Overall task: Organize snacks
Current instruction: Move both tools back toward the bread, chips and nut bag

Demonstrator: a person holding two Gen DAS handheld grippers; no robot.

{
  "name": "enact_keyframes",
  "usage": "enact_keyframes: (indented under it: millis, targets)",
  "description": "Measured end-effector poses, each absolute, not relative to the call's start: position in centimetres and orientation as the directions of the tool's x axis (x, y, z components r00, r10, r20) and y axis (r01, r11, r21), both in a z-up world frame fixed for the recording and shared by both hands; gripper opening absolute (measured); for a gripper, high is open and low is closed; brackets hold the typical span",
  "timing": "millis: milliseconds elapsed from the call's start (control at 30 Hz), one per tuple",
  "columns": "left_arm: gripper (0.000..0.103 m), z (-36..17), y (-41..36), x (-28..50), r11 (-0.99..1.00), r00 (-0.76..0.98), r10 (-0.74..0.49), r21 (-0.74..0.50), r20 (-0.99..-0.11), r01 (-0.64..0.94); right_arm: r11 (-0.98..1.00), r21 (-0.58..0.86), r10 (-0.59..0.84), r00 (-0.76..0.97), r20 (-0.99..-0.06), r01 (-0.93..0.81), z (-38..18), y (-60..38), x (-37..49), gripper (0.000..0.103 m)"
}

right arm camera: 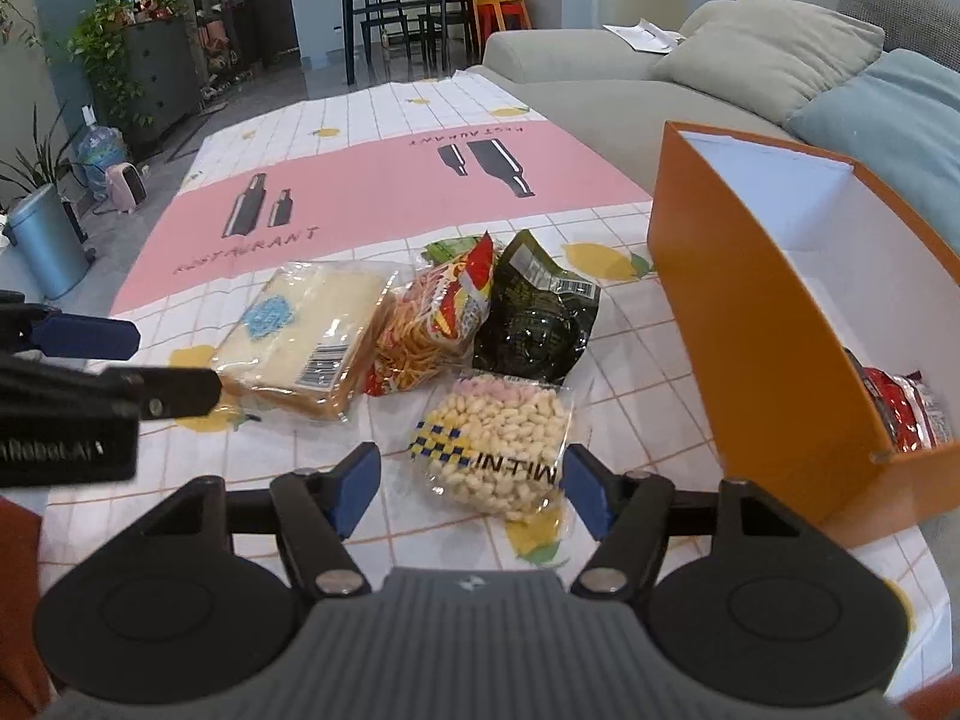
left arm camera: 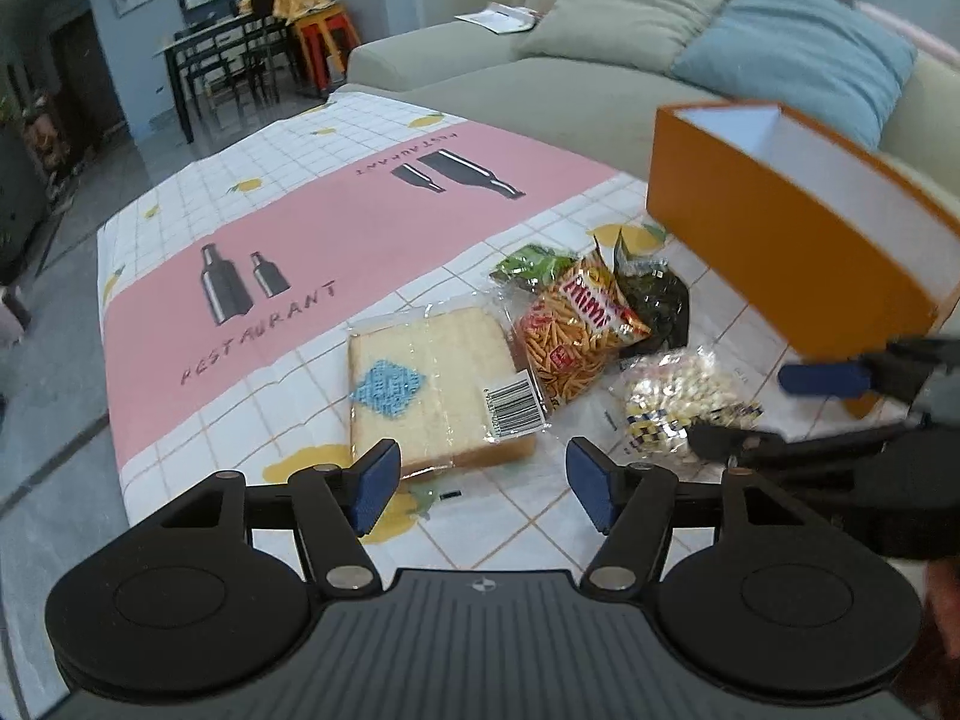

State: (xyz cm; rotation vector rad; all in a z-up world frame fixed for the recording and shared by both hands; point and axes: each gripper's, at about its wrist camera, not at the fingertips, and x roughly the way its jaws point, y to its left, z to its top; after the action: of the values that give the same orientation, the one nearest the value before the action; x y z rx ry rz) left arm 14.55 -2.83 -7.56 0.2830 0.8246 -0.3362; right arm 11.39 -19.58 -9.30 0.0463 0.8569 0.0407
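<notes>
Several snack packs lie in a cluster on the tablecloth: wrapped sliced bread [left arm camera: 432,384] [right arm camera: 306,336], a red-orange bag of stick snacks [left arm camera: 570,330] [right arm camera: 432,324], a dark green pack [left arm camera: 654,300] [right arm camera: 534,318] and a clear bag of puffed snacks [left arm camera: 684,402] [right arm camera: 498,444]. An orange box [left arm camera: 780,240] [right arm camera: 750,330] stands open on the right with a red pack [right arm camera: 900,414] inside. My left gripper [left arm camera: 483,483] is open just short of the bread's near edge. My right gripper [right arm camera: 471,492] is open, the puffed-snack bag's near end lying between its fingers unpressed.
A pink and white checked cloth [left arm camera: 360,228] covers the low table. A grey sofa [right arm camera: 600,78] with cushions runs behind the table and box. A dining table with chairs [right arm camera: 408,6], plants and a blue bin [right arm camera: 48,240] stand farther off.
</notes>
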Motion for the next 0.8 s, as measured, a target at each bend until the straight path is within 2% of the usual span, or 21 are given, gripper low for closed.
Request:
enact_keyframes:
  millis: [233, 600, 800]
  targets:
    - [0.075, -11.7, -5.7, 14.7, 0.805, 0.671, -0.124, 0.321, -0.731, 0.5, 0.997, 0.078, 0.044, 0.637, -0.769, 0.026, -10.8, -21.0, 13.0, 0.066]
    - [0.075, -15.3, -8.9, 14.6, 0.669, 0.722, -0.089, 0.496, -0.686, 0.553, 0.991, 0.13, 0.098, 0.608, -0.788, 0.009, -12.5, -21.3, 14.5, 0.066]
    - [0.077, -16.2, -9.9, 14.2, 0.616, 0.781, -0.072, 0.588, -0.621, 0.524, 0.992, 0.126, 0.089, 0.607, -0.79, 0.019, -13.0, -21.1, 15.8, 0.077]
